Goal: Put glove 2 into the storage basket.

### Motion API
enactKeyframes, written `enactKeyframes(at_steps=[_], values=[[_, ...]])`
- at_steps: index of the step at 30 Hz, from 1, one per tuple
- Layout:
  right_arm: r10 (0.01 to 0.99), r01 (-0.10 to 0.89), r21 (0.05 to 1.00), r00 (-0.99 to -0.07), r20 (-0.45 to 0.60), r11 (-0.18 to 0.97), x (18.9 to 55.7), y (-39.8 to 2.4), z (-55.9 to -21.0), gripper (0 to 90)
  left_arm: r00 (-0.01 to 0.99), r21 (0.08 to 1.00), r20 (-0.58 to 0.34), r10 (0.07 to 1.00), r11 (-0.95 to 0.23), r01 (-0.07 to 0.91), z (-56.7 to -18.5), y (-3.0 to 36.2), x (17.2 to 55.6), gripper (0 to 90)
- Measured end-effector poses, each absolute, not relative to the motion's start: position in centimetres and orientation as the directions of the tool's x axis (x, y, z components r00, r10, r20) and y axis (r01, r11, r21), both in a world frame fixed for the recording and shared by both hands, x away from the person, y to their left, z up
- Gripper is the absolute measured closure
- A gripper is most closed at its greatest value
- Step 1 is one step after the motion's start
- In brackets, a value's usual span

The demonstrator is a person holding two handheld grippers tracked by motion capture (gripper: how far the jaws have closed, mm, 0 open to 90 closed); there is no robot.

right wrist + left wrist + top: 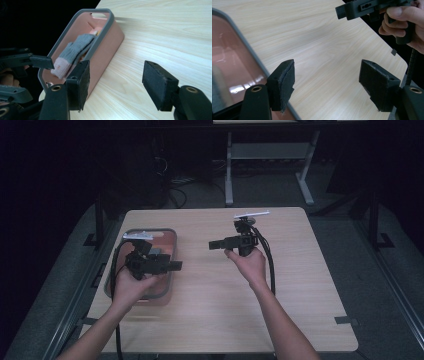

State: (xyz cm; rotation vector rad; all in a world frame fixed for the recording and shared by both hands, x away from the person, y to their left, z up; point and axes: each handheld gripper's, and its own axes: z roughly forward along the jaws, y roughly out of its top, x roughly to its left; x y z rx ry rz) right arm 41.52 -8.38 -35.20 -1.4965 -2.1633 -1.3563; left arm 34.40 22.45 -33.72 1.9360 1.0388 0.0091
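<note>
A pink basket with a grey rim (174,245) stands at the table's left side. In the right gripper view a grey and pink sock (75,50) lies inside the basket (110,35). My left gripper (175,265) hovers over the basket and points right, open with nothing between its pads (327,67). My right gripper (216,244) is held over the middle of the table, pointing left toward the basket. It is open and holds nothing (117,67). The two grippers face each other, a short gap apart.
The light wooden table (300,285) has bare room right of the basket. A small black tape mark (345,320) sits near its right front edge. Beyond the far edge stands a white desk frame (229,175) on a dark floor.
</note>
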Motion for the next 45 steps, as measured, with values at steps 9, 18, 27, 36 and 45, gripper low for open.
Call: enactKeyframes(at_steps=[9,18,27,36,45], values=[[0.667,0.819,0.572,-0.455,0.59,0.053,41.1,-10.6,-35.3,37.8,0.667,0.721,-0.379,0.641,-0.248,0.648,-33.8,20.8,34.0,28.0],[0.683,0.824,0.566,-0.424,0.595,0.02,40.4,-13.0,-35.4,36.6,0.695,0.723,-0.379,0.611,-0.273,0.635,-34.1,18.6,33.7,27.7],[0.695,0.829,0.56,-0.401,0.596,-0.002,39.7,-15.1,-35.7,36.1,0.717,0.721,-0.381,0.583,-0.299,0.625,-34.4,16.5,33.3,26.9],[0.708,0.835,0.549,-0.374,0.598,-0.022,39.1,-17.1,-36.3,35.4,0.736,0.717,-0.389,0.555,-0.319,0.62,-34.8,14.9,33.0,26.2],[0.722,0.844,0.534,-0.341,0.602,-0.047,38.4,-19.0,-37.2,35.4,0.748,0.714,-0.395,0.533,-0.335,0.615,-35.3,13.7,32.5,26.0]])
